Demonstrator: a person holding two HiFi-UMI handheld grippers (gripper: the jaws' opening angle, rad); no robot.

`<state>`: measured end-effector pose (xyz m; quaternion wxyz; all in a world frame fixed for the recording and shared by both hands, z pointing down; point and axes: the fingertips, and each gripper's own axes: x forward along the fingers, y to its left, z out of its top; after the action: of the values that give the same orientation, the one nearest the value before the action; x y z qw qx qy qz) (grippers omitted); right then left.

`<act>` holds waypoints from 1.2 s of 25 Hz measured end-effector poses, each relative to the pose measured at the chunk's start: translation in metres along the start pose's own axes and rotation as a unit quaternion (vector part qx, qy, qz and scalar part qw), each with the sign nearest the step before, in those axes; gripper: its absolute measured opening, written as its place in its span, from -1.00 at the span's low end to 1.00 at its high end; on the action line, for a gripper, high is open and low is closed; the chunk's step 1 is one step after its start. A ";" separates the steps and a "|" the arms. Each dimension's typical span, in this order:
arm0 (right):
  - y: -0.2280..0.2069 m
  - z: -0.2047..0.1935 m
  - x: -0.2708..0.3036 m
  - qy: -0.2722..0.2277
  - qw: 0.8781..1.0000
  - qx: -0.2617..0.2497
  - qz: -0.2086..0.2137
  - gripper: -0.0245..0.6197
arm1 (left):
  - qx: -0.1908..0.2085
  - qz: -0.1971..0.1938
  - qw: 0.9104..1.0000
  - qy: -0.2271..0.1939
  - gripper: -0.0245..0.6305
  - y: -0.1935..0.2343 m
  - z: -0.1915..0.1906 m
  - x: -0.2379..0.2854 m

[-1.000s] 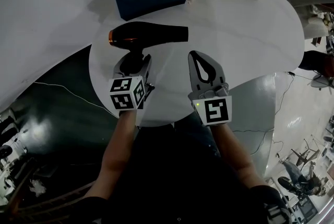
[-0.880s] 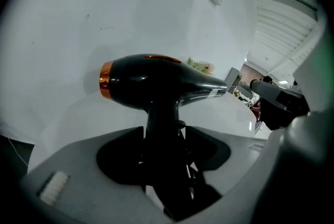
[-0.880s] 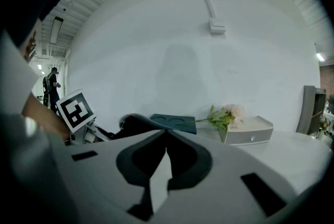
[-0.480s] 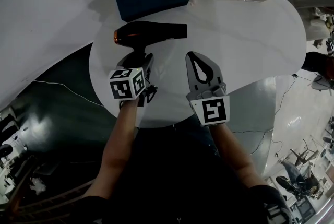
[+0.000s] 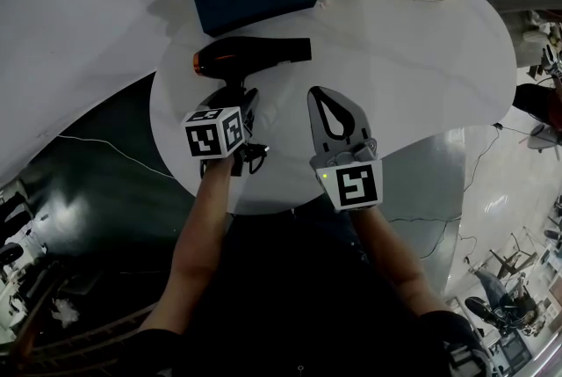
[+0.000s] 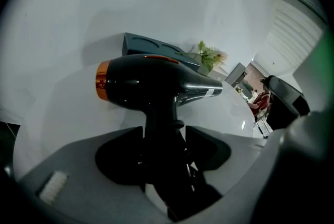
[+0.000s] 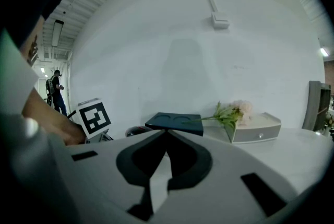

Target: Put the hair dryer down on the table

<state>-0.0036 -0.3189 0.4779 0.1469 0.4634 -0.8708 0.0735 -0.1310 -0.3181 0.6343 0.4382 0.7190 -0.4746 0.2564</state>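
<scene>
left gripper clamped on hair dryer handle, right gripper closed, empty; letting go above table could tip the top-heavy thing sideways

The hair dryer was glossy black, with an orange ring at its rear end. Its barrel lay crosswise above the white table, nozzle to my right and orange end to my left. The handle pointed back toward me, clasped between the jaws of my left gripper. I could not tell whether it touched the tabletop.
</scene>
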 end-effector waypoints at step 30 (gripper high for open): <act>0.021 0.076 -0.057 -0.074 0.997 -0.007 -0.003 -0.89 | 0.121 0.089 0.942 -0.300 -0.80 -0.060 0.069 -0.193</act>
<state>-0.0053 -0.2830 0.3876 0.0855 0.4690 -0.8785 0.0323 -0.1605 -0.2804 0.4258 0.1599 0.7650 -0.6118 0.1223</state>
